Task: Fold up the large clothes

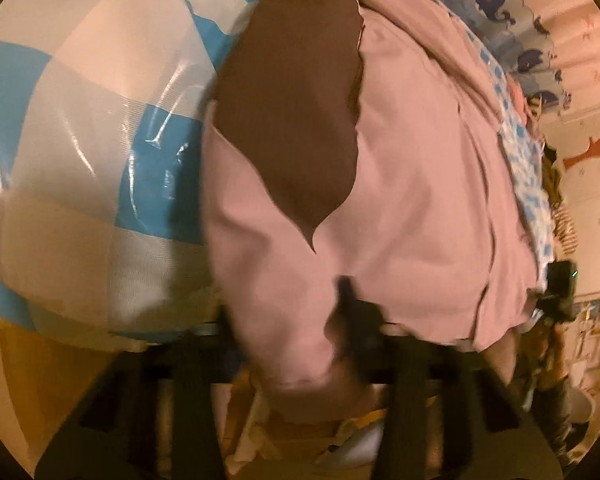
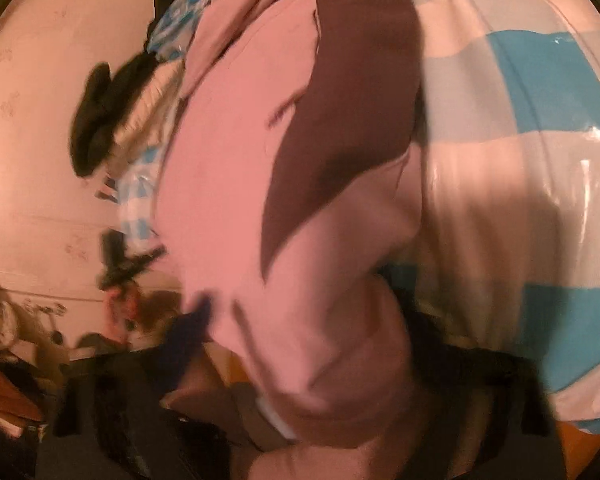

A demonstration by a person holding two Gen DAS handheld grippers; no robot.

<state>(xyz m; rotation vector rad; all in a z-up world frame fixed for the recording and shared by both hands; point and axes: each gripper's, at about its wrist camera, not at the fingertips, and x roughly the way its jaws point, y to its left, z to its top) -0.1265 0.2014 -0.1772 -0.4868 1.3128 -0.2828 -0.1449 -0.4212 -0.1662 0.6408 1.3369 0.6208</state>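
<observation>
Under everything I see the table point(image 1: 80, 92), covered in a glossy sheet of blue and white checks. On it lies the garment point(image 1: 411, 184), a big pink piece with a dark brown panel point(image 1: 288, 112) running along it; it fills the middle of both my views and drapes over the near table edge toward me. In my right view the same pink cloth point(image 2: 220, 152) rises in a bunched fold, brown panel point(image 2: 355, 92) beside the checks.

My left claw point(image 1: 300, 344) sits at the near hem; pink cloth is gathered between its dark fingers point(image 1: 351, 304), so it is pinching the garment. My right claw point(image 2: 300, 380) is buried in blurred cloth, and I cannot tell whether it is spread or closed.

Beyond the table lie dark clothes point(image 2: 96, 120) by a pale wall.
</observation>
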